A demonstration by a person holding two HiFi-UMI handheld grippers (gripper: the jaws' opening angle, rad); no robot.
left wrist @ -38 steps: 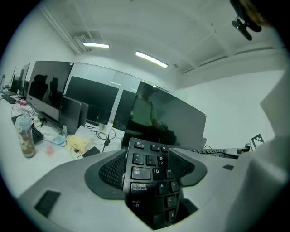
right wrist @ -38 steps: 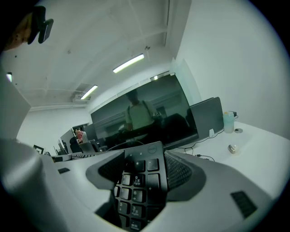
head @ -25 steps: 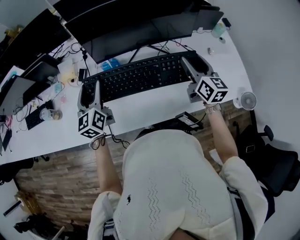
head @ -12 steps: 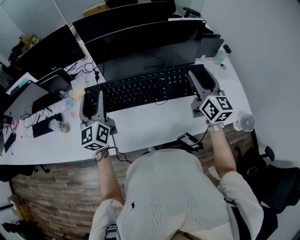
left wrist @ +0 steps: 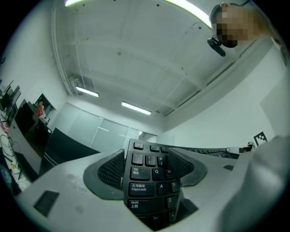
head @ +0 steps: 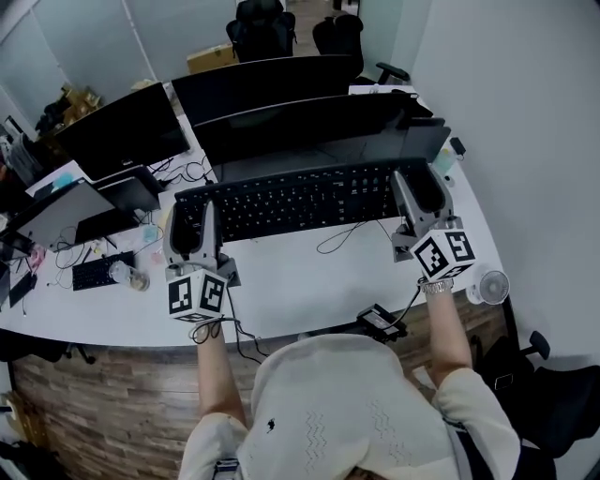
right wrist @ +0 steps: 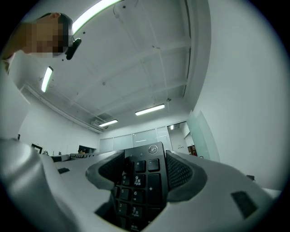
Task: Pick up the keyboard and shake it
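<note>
head: steeply down | gripper views: close, tilted upward — share keyboard (head: 300,200)

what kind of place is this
Most likely an open-plan office: a long white desk carries several dark monitors and a black keyboard, and office chairs stand beyond the desk.
</note>
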